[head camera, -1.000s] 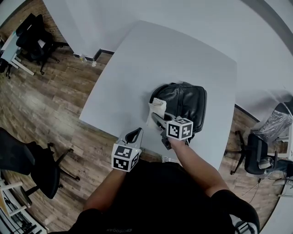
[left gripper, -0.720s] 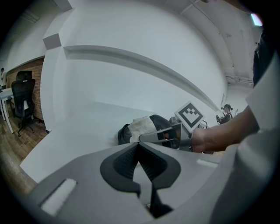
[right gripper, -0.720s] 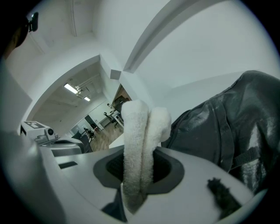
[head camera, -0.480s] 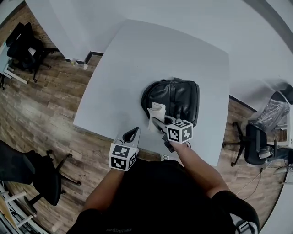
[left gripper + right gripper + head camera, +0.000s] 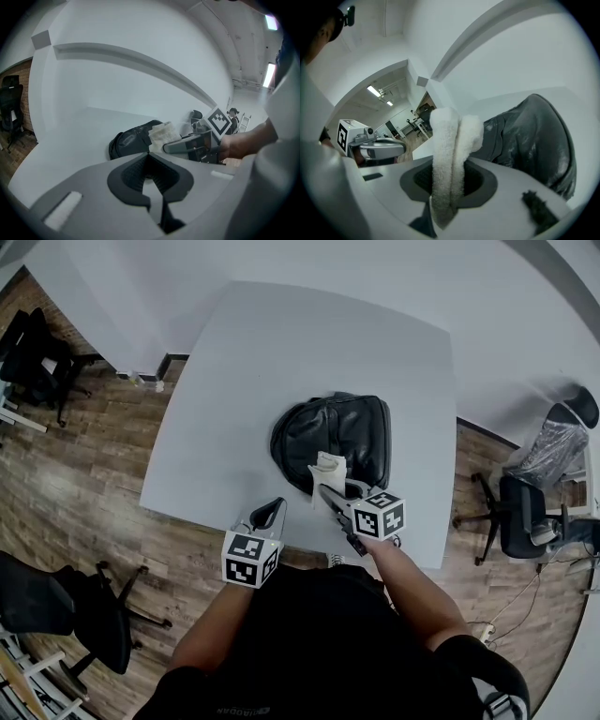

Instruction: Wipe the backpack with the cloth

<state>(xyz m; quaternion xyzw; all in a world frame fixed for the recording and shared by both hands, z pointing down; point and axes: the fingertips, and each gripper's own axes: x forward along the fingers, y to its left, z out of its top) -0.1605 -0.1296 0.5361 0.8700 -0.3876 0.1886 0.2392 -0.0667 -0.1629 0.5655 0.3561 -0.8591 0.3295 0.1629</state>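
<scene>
Sweeping the backpack (image 5: 330, 430) from nine toward six o'clock, the right claw (image 5: 327, 493) grips the cloth (image 5: 327, 468), seemingly mid-wipe; left claw (image 5: 275, 508) pinched together, empty.

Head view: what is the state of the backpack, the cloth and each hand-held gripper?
backpack, lying flat on the table.
cloth, folded, clamped between the jaws.
right hand-held gripper, shut on the cloth, at the backpack's near edge.
left hand-held gripper, shut, empty, off the backpack.
</scene>
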